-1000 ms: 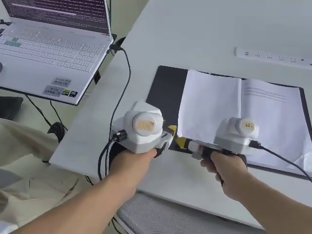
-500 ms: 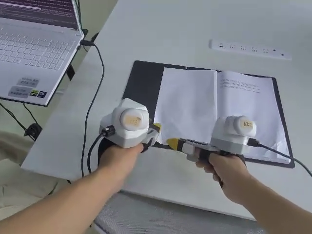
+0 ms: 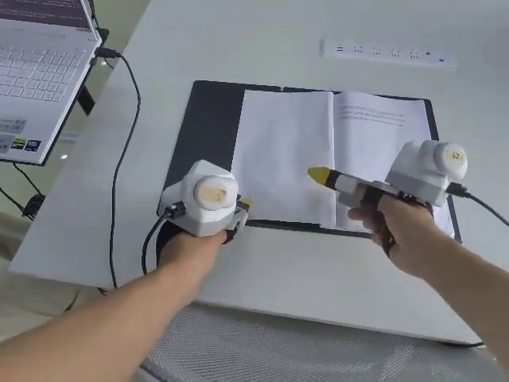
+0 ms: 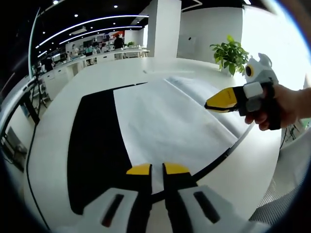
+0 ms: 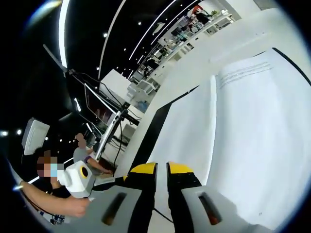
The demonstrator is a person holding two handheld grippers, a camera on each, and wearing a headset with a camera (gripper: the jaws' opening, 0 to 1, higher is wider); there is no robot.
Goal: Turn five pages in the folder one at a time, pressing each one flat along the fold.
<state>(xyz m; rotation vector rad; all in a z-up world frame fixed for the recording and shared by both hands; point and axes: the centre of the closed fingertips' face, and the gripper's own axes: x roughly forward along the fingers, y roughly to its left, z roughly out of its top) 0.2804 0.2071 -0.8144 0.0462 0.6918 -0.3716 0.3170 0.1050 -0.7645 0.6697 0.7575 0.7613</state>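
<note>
Though narrow and empty, left tongs (image 4: pixel 156 170) at folder (image 3: pixel 208 127) edge, right tongs (image 5: pixel 162 169) above pages (image 3: pixel 278 151); laptop (image 3: pixel 36 64), cable (image 3: pixel 127 131), power strip (image 3: pixel 390 54) aside.

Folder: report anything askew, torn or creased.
Nothing stands out: the folder lies open and flat on the table, pages smooth, with no visible tears or creases.

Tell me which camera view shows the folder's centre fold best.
The head view: the fold runs nearly full length from above, crossed low down by the right hand-held gripper. The right gripper view shows it slanted beside its jaws; the left gripper view shows it at a shallow angle, partly behind that gripper.
</note>
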